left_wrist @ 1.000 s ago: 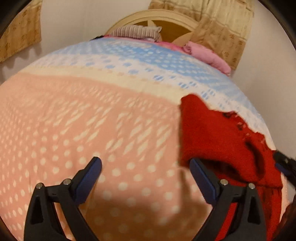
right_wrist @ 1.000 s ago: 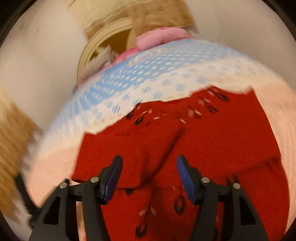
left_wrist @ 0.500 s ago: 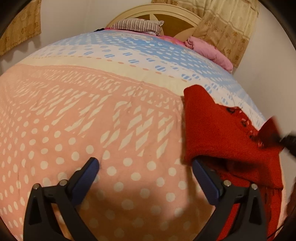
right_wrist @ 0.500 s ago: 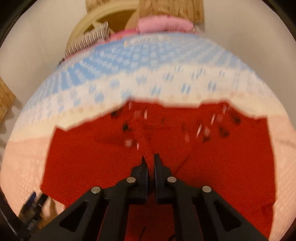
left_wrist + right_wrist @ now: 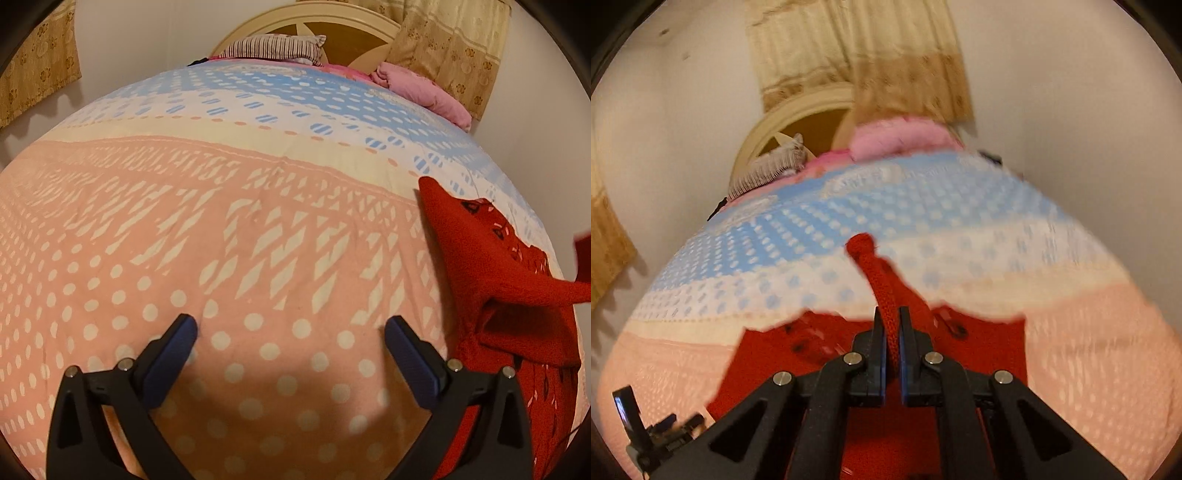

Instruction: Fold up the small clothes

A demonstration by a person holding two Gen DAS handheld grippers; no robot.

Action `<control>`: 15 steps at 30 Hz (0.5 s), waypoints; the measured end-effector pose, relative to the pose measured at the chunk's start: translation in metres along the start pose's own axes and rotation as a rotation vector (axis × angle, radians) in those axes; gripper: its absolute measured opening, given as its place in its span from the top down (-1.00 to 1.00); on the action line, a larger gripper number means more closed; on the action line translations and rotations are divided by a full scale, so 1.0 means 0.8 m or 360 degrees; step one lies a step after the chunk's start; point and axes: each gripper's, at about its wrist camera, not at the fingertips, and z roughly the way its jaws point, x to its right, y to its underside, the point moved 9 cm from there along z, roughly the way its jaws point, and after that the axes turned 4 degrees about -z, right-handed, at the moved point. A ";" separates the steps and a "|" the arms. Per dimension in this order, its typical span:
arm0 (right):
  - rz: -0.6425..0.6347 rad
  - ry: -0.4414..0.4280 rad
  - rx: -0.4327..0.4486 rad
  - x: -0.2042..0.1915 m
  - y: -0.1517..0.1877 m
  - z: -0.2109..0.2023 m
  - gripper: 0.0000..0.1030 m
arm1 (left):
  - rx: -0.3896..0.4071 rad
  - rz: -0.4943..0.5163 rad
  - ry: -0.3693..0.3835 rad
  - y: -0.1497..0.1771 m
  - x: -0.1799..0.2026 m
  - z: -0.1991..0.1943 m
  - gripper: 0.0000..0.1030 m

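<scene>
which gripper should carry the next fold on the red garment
Right, probably. The right gripper is shut on a lifted fold of the red garment; the left gripper is open over bare bedspread beside it.

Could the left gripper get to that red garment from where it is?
Probably yes. The left gripper is open over bare bedspread, and the red garment lies just to its right with nothing between; the right gripper already pinches a fold.

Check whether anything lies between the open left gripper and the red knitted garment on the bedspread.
Nothing visible does. The left gripper hangs open over bare pink dotted bedspread, and the red knitted garment lies just to its right with only quilt between them. The right gripper is shut on a fold of it.
</scene>
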 end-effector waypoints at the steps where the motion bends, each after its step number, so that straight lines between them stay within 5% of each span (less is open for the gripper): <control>1: 0.0008 0.0013 -0.0028 0.013 0.013 0.008 0.91 | 0.0000 0.0005 -0.0005 0.000 0.000 0.000 -1.00; 4: 0.0023 0.0038 -0.0168 0.044 0.069 0.039 0.90 | 0.0006 0.0020 -0.0007 -0.001 0.003 -0.002 -1.00; 8: 0.0310 -0.0069 -0.0386 0.077 0.137 0.055 0.66 | 0.0084 0.0047 0.0059 -0.011 0.015 -0.023 -1.00; 12: 0.0427 -0.0109 -0.0322 0.090 0.155 0.010 0.64 | 0.0155 0.0150 0.0185 -0.029 0.065 -0.054 -1.00; 15: 0.0421 0.0068 -0.0232 0.108 0.141 -0.022 0.56 | 0.0200 0.0255 0.0186 -0.043 0.113 -0.060 -1.00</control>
